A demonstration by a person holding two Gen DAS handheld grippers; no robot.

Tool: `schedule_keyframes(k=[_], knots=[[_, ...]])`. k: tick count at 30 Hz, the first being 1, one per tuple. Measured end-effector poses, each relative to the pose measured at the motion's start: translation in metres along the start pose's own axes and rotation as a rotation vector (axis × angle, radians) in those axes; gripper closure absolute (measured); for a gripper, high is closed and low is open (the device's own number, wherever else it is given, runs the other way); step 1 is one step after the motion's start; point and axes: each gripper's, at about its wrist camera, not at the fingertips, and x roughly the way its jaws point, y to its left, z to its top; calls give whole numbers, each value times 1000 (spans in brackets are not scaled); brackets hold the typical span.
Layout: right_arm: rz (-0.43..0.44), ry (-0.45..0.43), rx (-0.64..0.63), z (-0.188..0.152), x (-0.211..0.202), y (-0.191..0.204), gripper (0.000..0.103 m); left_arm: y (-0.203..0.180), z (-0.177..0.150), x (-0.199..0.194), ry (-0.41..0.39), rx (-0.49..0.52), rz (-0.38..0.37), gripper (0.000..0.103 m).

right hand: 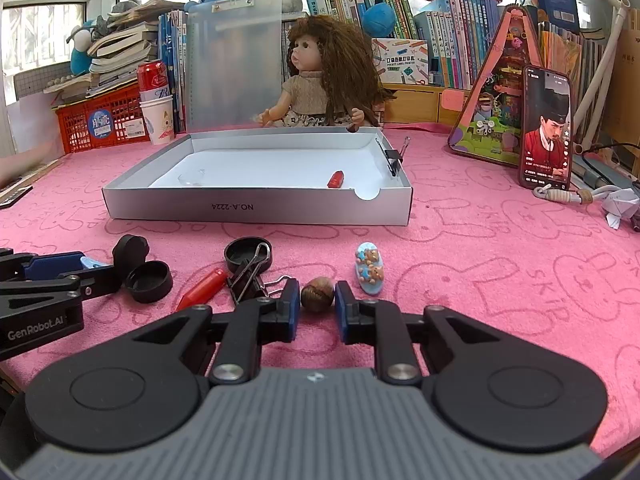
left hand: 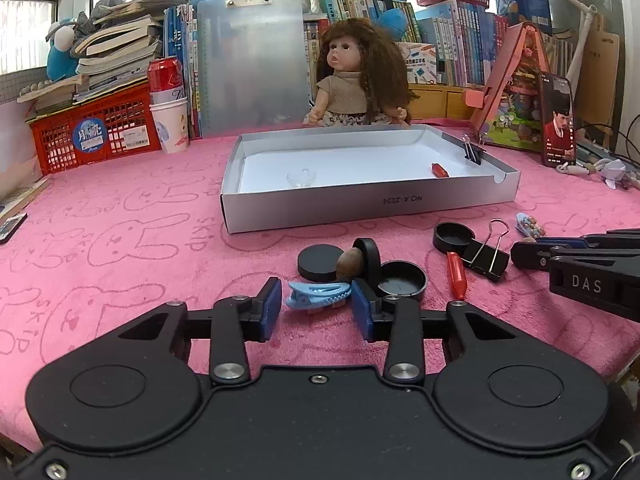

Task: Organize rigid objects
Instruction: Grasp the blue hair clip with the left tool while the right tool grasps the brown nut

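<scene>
Tools flank small items in front of the grey tray.
Left tool [left hand: 316,306] is spread around a blue hair clip [left hand: 318,296]; right tool [right hand: 317,306] is spread around a brown nut [right hand: 317,299], both on the pink surface [right hand: 500,280]. Tray [right hand: 256,212] holds a red piece [right hand: 335,180], a clear piece [right hand: 192,178] and a binder clip [right hand: 394,160] on its wall.
</scene>
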Motion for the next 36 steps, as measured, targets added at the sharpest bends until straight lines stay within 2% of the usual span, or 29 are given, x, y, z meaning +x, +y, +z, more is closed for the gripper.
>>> schedule_keyframes(k=[6, 10, 13, 16, 17, 18, 23, 36], knots=[[-1, -1, 0, 0, 1, 0, 76, -3, 0, 5, 2, -13, 26, 62], [-4, -2, 0, 0, 2, 0, 74, -5, -2, 6, -1, -42, 68, 54], [-8, -4, -1, 1, 3, 1, 73, -5, -1, 7, 5, -77, 83, 54], [-7, -4, 1, 0, 3, 1, 73, -6, 1, 10, 11, -102, 93, 58], [-8, -5, 3, 0, 3, 1, 73, -6, 2, 10, 10, -106, 91, 68], [-7, -4, 4, 1, 3, 1, 73, -7, 3, 10, 10, -107, 83, 71], [-8, -5, 9, 0, 2, 1, 81, -7, 4, 8, 15, -110, 69, 72], [7, -36, 41, 10, -5, -3, 81, 4, 21, -3, -9, -121, 59, 72]])
